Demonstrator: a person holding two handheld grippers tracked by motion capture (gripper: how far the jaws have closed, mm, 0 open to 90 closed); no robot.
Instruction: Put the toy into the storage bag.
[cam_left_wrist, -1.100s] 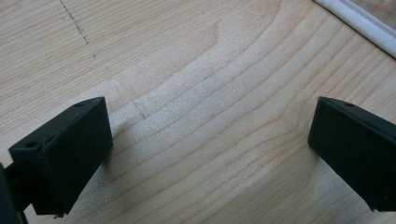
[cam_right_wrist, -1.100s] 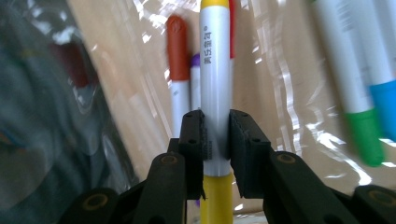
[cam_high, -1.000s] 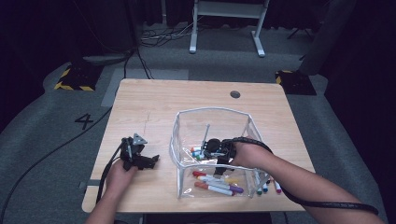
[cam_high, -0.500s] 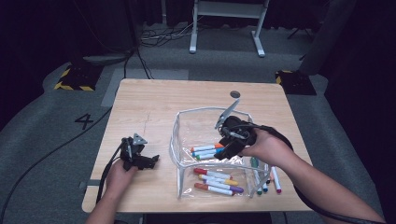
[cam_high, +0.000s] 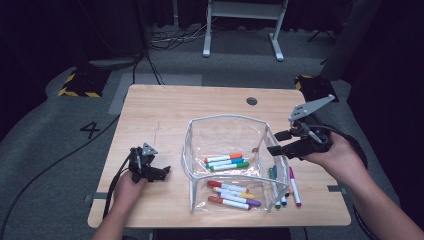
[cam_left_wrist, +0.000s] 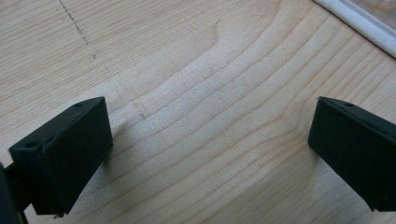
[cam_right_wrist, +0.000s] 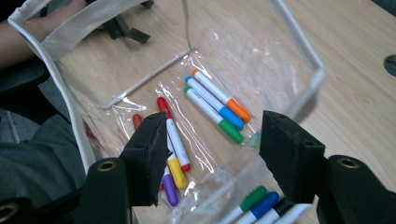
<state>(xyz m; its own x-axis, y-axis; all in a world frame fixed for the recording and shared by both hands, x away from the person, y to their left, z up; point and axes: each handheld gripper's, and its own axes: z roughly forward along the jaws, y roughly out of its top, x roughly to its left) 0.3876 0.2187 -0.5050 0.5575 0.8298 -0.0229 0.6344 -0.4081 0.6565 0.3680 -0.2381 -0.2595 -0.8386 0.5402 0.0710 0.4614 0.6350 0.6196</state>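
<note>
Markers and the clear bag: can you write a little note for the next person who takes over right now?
Left claw: open, empty, resting on the table left of the bag.
Right claw: open, empty, raised at the bag's right edge; its jaws have just been opening.
Done: three markers (orange, blue, green caps) lie inside the bag.
Left: several markers seem to lie under the bag's near wall, and a few more lie on the table just right of it. Bag stands open, top unclosed.
</note>
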